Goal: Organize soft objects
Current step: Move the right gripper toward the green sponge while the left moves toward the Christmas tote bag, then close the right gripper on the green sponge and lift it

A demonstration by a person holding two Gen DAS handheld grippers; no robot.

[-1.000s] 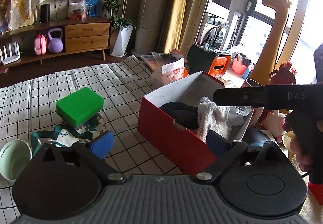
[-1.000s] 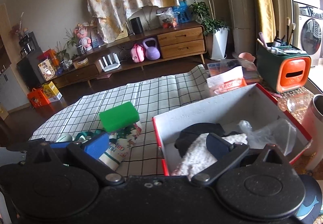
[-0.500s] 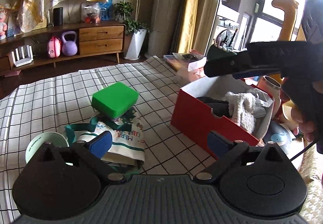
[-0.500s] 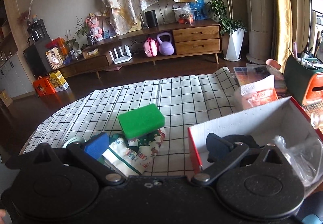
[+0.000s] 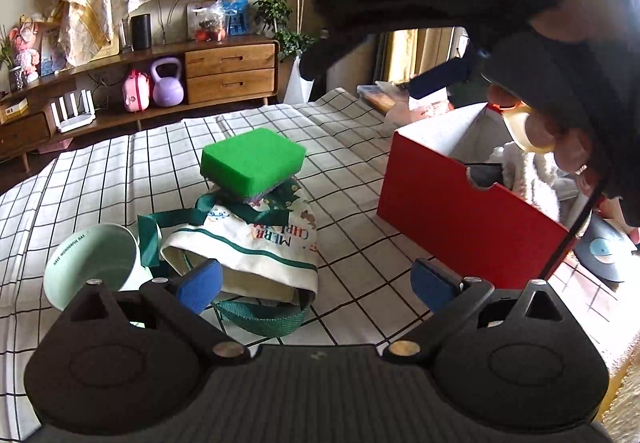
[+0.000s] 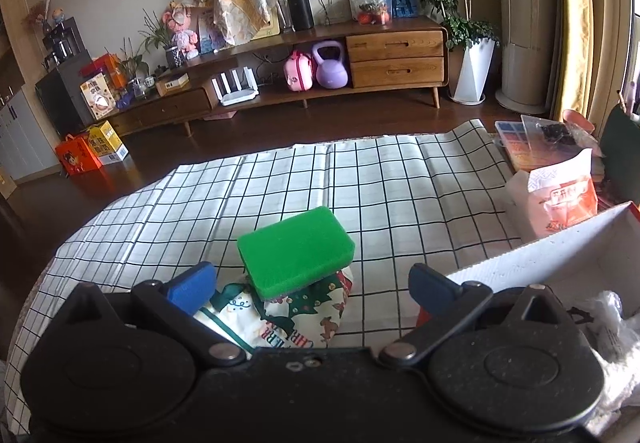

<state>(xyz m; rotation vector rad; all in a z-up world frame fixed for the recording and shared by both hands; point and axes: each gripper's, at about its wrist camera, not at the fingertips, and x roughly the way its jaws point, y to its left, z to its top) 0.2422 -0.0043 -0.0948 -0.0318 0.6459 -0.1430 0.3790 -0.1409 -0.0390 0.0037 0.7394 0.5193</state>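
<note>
Grippers, left and right, hover spread wide and empty over a green rectangular sponge resting on a white Christmas-print cloth bag; what looks like towelling fills the red cardboard box.

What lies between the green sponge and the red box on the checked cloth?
Nothing: in the left wrist view, only bare checked cloth separates the green sponge from the red box. The sponge rests on a Christmas tote bag.
</note>
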